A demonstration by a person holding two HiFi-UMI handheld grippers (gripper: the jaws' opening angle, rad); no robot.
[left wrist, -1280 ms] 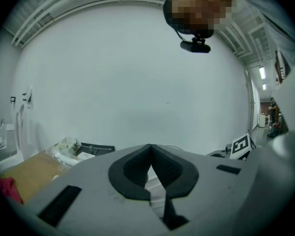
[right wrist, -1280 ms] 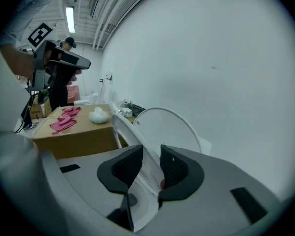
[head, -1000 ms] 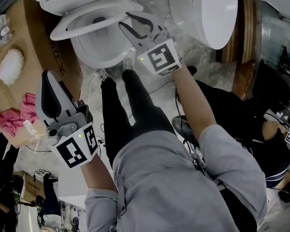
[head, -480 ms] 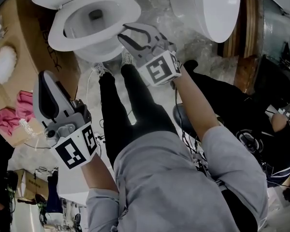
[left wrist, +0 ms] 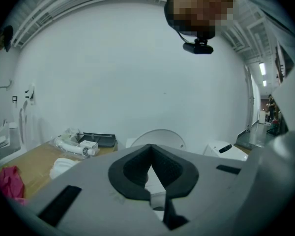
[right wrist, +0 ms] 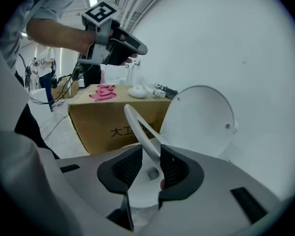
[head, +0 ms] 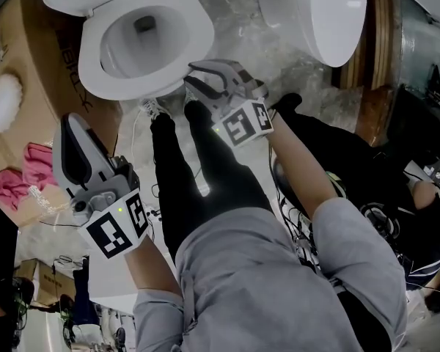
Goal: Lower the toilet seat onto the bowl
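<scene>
A white toilet [head: 95,72] stands at the head view's top left, and its seat [head: 194,31] lies low over the bowl. My right gripper [head: 196,78] is at the seat's front rim, shut on it. In the right gripper view the seat [right wrist: 140,127] runs edge-on between the dark pads [right wrist: 125,167] of the right gripper [right wrist: 151,156], with the upright lid [right wrist: 201,119] behind. My left gripper [head: 70,127] hangs at the lower left, away from the toilet. Seen in its own view, the left gripper [left wrist: 150,150] is shut on nothing, pads meeting at the tip.
A second toilet [head: 315,13] stands at the top right. Left of the bowl, a cardboard box [head: 40,101] carries a pink cloth [head: 18,174] and a white bundle [head: 4,97]. The person's own legs [head: 198,167] stand before the bowl. Another person [head: 396,218] sits at the right.
The seat has come down from a raised tilt to just over the bowl, with my right gripper moving down and back with its front rim. My left gripper sank slightly.
</scene>
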